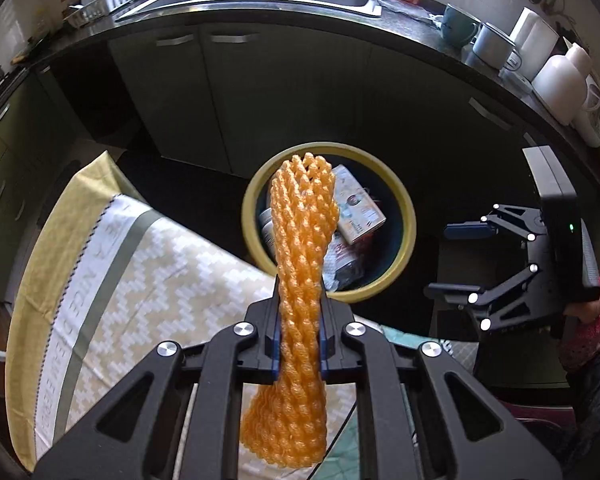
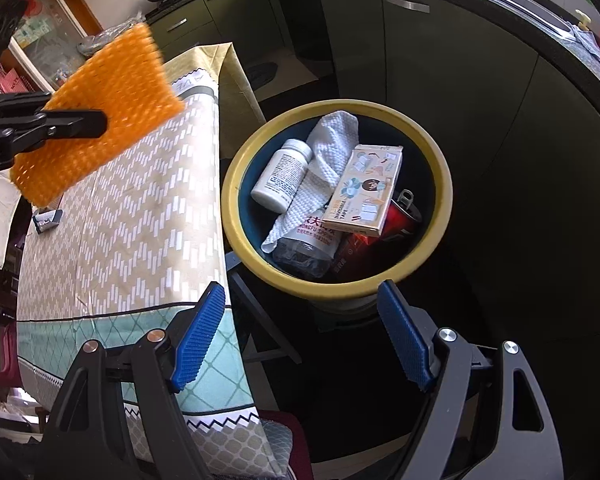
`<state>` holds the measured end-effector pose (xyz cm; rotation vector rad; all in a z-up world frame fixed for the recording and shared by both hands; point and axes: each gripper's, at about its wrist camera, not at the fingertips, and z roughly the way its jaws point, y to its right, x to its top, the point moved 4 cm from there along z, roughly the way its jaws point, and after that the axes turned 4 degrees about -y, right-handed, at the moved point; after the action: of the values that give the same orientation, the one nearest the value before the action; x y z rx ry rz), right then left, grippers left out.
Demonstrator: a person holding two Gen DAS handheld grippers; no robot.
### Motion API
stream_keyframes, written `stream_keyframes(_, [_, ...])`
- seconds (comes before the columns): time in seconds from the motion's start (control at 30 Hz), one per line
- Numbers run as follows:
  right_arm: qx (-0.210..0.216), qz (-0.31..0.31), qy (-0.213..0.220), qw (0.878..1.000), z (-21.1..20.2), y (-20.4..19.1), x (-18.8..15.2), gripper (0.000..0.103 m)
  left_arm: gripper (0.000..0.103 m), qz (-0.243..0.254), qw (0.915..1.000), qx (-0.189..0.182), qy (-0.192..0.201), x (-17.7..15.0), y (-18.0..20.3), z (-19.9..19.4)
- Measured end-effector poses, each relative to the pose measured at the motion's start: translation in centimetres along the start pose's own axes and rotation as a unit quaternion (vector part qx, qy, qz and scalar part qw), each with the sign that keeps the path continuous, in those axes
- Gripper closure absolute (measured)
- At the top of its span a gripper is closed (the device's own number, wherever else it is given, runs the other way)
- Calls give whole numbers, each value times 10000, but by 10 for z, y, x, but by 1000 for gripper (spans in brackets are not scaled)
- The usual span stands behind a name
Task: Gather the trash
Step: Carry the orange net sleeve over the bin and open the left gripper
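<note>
Pinching orange foam net (image 1: 300,264) – squashed, waisted – left gripper (image 1: 300,320), above bin (image 1: 408,216)

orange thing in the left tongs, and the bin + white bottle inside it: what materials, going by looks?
Orange sleeve: looks like foam netting, matte, open diamond mesh, pinched narrow where the left tongs clamp it.
Bin: probably plastic, smooth yellow rim with slight sheen, dark blue inner wall.
White bottle: likely opaque plastic, semi-gloss, moulded cap and printed label. Cannot confirm any by sight alone.
</note>
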<state>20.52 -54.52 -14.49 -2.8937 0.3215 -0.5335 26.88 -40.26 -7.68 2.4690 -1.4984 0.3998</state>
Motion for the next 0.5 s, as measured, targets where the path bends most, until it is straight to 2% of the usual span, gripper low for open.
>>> stream_keyframes(0.13, [85,44,6,10000,0,14,-5,25,90,12,9999,-31,-142,41,24,46])
stream_keyframes(0.27, [183,109,21,9998,-1,27,-9,25,89,-167,9995,-98,-237,66,33,89])
stream_keyframes(0.4, [223,200,31,9995,-3,37,-13,25,76,-386,9987,-43,-334,78,35,129])
stream_keyframes(0.5, [234,267,27,9994,-3,43,-16,25,49,-506,9979,65,-394,78,30,148])
